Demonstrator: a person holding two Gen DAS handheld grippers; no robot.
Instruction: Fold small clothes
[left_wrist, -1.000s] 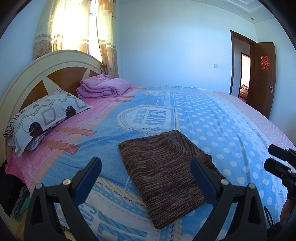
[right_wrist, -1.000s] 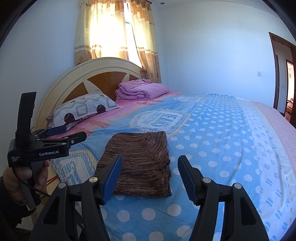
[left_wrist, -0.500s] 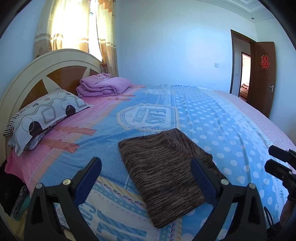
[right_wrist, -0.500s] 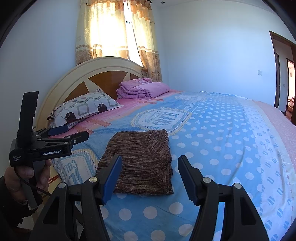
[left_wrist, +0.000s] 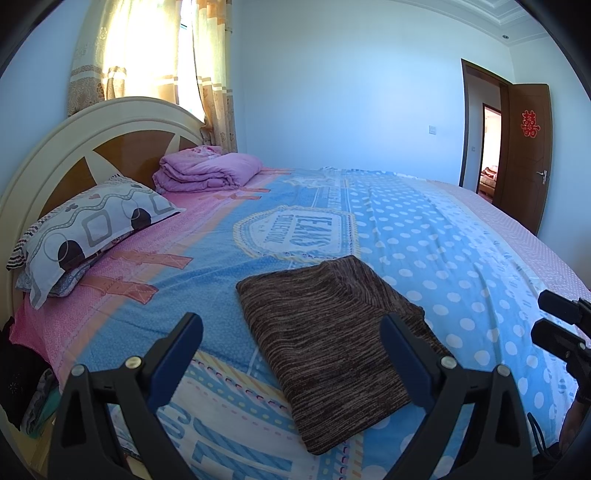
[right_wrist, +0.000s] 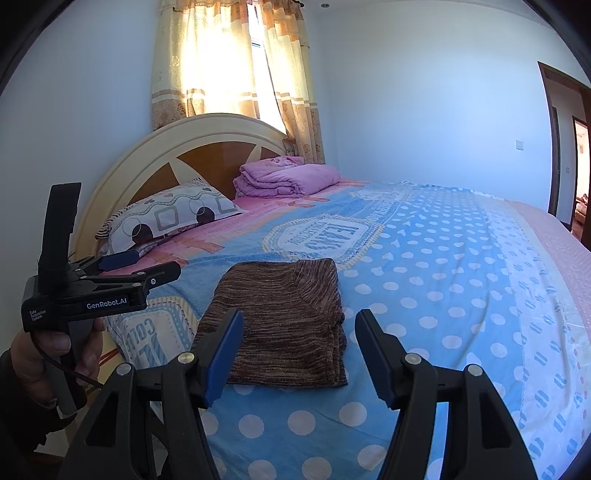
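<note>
A brown striped knit garment (left_wrist: 332, 339) lies folded into a flat rectangle on the bed near its front edge; it also shows in the right wrist view (right_wrist: 284, 321). My left gripper (left_wrist: 291, 332) is open and empty, held above the near end of the garment without touching it. My right gripper (right_wrist: 299, 332) is open and empty, also just short of the garment. The left gripper appears in the right wrist view (right_wrist: 140, 264), held in a hand at the bed's left side. The right gripper shows at the right edge of the left wrist view (left_wrist: 561, 325).
The bed (left_wrist: 443, 251) has a blue dotted and pink sheet. A patterned pillow (left_wrist: 92, 229) and a folded pink blanket (left_wrist: 207, 170) lie by the headboard (left_wrist: 122, 147). A curtained window is behind. An open brown door (left_wrist: 524, 155) is at the far right.
Both grippers have drawn back and risen slightly from the garment. The garment lies still.
</note>
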